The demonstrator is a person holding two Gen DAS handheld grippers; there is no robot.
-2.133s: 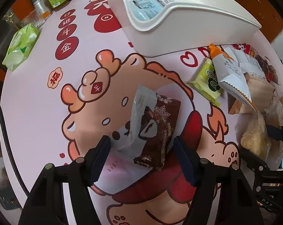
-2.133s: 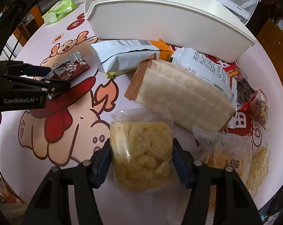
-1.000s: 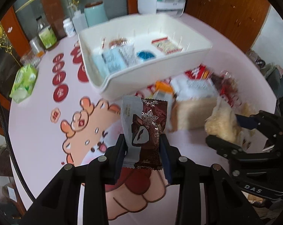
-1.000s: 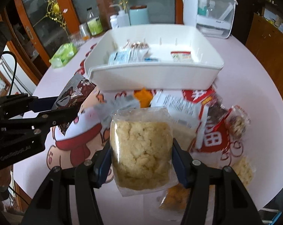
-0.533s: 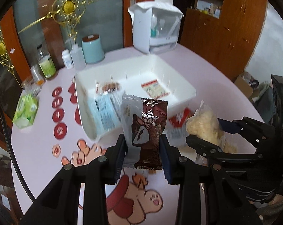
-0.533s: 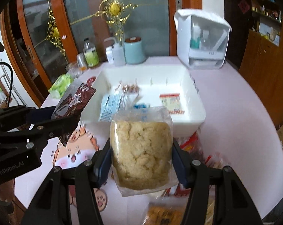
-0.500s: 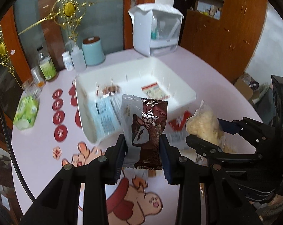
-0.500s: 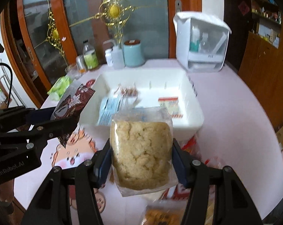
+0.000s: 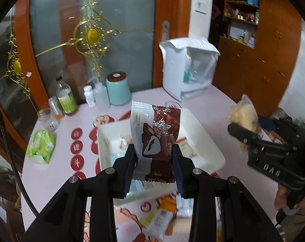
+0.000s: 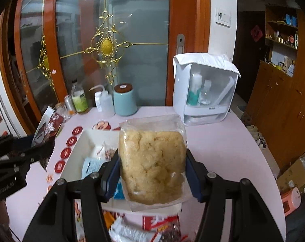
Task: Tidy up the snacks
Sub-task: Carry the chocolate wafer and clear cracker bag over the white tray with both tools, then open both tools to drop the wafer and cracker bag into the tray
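Your left gripper (image 9: 154, 161) is raised above the pink table (image 9: 51, 173), its black fingers pointing toward the white bin (image 9: 202, 141) and clamped on the sides of a chocolate snack packet (image 9: 155, 139), which stands upright between the blue-edged pads. The packet is glossy foil, brown with white snowflakes and a pale strip down its left side, its top seam crimped. Your right gripper (image 10: 153, 169) is held at a like height, level and pointing the same way, squeezing a clear plastic bag of pale crumbly snack (image 10: 152, 161); the film is soft and wrinkled, the contents lumpy and yellowish (in the left wrist view this bag appears off to the right, above the table's far side). Both loads hang in the air over the near part of the bin, a shallow rectangular plastic tray with rounded corners that holds several small wrapped packets. More loose snack packets (image 9: 158, 219) lie on the printed cartoon cloth just in front of the bin, blurred.
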